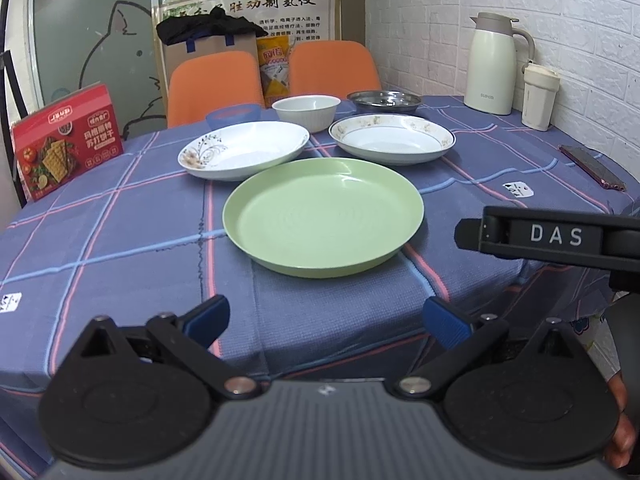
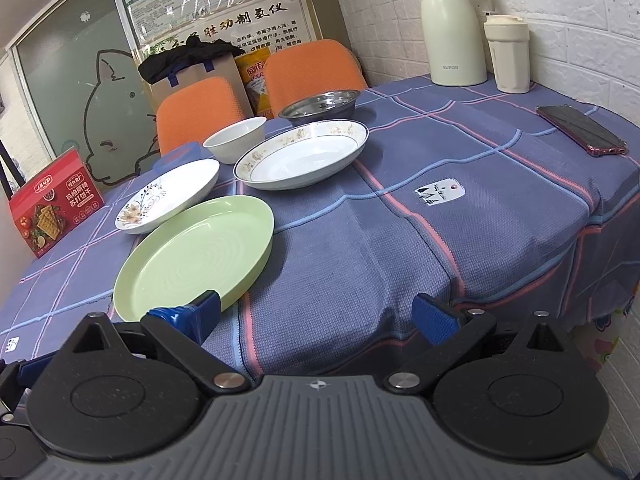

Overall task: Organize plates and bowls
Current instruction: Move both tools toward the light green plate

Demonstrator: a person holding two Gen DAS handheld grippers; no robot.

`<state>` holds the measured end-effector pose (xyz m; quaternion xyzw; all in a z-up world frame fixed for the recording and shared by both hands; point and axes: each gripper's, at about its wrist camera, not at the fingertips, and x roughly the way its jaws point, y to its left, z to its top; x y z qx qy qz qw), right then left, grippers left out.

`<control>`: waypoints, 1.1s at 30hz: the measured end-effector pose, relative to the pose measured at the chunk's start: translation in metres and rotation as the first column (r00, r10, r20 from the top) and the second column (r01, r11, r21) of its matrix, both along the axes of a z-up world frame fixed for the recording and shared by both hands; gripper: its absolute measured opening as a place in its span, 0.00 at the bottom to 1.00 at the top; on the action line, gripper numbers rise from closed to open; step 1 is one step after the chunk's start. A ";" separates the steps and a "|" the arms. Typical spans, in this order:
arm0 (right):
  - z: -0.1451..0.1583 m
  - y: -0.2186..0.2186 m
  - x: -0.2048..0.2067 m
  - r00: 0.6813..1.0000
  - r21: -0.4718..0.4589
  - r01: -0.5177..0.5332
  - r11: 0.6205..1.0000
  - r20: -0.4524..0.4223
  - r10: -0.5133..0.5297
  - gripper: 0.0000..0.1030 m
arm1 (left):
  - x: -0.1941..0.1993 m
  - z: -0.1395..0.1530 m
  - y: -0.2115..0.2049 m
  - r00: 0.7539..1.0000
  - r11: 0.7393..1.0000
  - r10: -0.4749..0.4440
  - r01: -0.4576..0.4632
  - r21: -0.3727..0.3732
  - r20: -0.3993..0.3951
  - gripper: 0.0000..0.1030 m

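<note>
Green plate [image 1: 323, 216] dead ahead of left gripper [image 1: 326, 320], nearer than right gripper [image 2: 316, 314]; both jaws wide, empty.

A dining corner, by my cameras.
I see a table under a checked cloth [image 2: 460, 216], orange chairs [image 1: 216, 84], a thermos jug [image 2: 452, 28], a cracker box [image 1: 66, 140] and a white brick-pattern wall [image 1: 560, 8].

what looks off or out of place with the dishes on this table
Nothing is spilled or broken. The one oddity: the floral plate is tilted, its near edge apparently resting on the green plate's far rim rather than flat on the tablecloth. The gold-rimmed plate sits level.
</note>
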<state>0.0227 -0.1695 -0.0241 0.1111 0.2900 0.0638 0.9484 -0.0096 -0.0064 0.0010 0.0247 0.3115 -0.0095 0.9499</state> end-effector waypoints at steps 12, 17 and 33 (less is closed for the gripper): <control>0.005 0.003 -0.008 1.000 -0.005 -0.002 1.000 0.016 0.002 0.87 | -0.006 0.002 0.002 1.000 1.000 -0.003 0.003 -0.003 0.012 1.00; 0.005 0.004 -0.008 1.000 -0.007 -0.006 1.000 0.015 0.006 0.87 | -0.007 0.001 0.002 1.000 1.000 -0.003 0.003 -0.005 0.010 1.00; 0.000 0.006 -0.006 1.000 -0.014 -0.016 1.000 0.005 0.016 0.87 | -0.005 -0.003 0.004 1.000 1.000 -0.009 0.009 -0.020 -0.015 1.00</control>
